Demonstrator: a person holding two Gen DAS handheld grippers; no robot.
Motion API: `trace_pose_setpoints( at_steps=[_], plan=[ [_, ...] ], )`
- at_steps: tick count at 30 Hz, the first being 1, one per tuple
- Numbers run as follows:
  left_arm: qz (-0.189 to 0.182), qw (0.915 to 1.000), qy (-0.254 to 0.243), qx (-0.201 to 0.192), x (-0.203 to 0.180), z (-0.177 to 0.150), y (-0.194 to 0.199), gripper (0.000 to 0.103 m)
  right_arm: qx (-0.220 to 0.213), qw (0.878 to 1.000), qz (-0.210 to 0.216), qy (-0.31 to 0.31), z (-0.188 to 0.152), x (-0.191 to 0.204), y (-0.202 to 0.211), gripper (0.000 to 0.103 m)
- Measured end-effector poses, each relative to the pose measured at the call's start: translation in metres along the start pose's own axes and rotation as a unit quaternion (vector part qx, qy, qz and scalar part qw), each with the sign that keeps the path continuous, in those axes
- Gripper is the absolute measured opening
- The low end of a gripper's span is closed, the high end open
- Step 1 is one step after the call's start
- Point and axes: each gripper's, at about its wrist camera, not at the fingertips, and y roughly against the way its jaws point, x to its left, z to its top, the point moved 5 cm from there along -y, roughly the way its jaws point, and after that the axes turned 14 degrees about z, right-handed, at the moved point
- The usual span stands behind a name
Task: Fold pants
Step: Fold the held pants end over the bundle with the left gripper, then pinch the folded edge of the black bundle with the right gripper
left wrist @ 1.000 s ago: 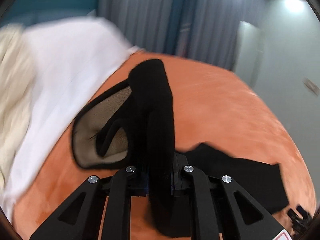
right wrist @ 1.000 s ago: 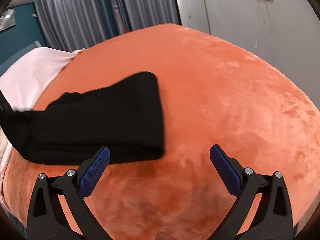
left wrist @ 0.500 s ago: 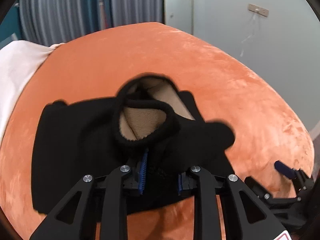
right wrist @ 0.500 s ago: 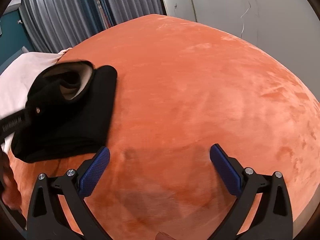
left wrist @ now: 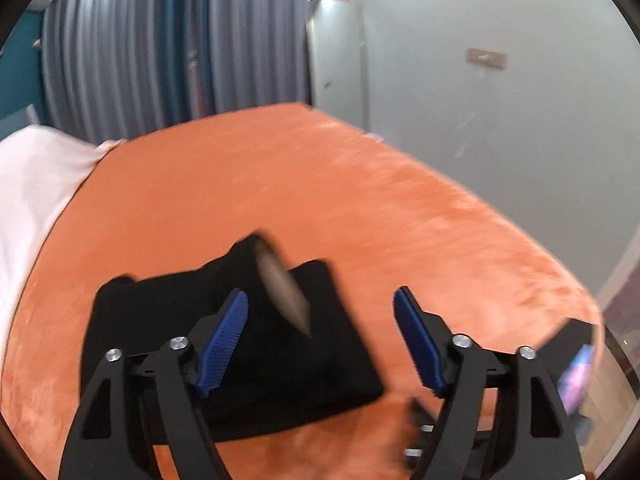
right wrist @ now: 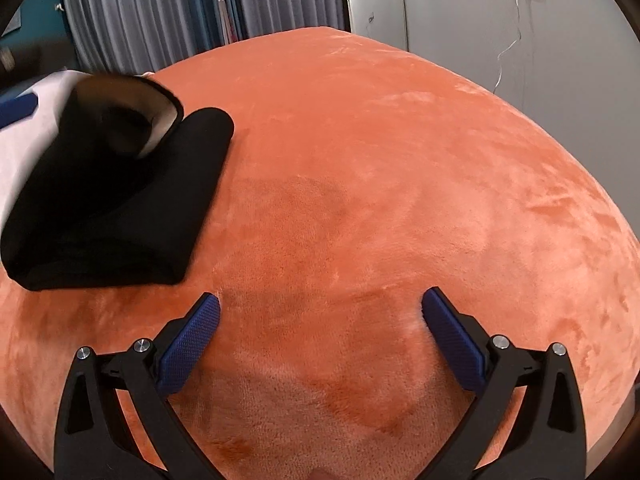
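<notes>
Black pants (left wrist: pixel 224 344) lie folded in a compact stack on the orange bedspread (right wrist: pixel 380 160), near its left side, beside the white sheet (left wrist: pixel 36 184). Left tool (left wrist: pixel 320 340) is spread wide above the stack, holding nothing. Right tool (right wrist: pixel 320 340) is also wide and empty, well apart from the garment, over bare spread.

Recommended handling: the waistband (right wrist: pixel 160 120) stands raised, tan lining showing; press it flat and square the edges without dragging the layers below.

Limitations: the left view is motion-blurred; the fold count cannot be established, and the stack's near edge is hidden behind the tool's frame.
</notes>
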Motion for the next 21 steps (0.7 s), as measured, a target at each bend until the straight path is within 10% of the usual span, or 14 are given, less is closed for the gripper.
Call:
trace_pose_setpoints(
  at_steps=[6, 10, 14, 21],
  plan=[
    [0.015, 0.9995, 0.016, 0.023, 0.041, -0.032, 0.022, 0.085, 0.01, 0.999, 0.039, -0.021, 0.014, -0.009, 0.015, 0.098],
    [0.122, 0.9891, 0.041, 0.07, 0.119, -0.068, 0.01, 0.085, -0.008, 0.992, 0.116, -0.05, 0.059, 0.006, 0.035, 0.098],
    [0.201, 0.971, 0.086, 0.097, 0.189, -0.086, 0.015, 0.085, 0.014, 0.993, 0.104, 0.052, 0.106, 0.06, 0.022, 0.098],
    [0.2, 0.9627, 0.143, 0.112, 0.233, -0.108, 0.023, 0.085, 0.099, 0.986, 0.102, 0.082, 0.141, 0.116, -0.052, 0.098]
  ],
)
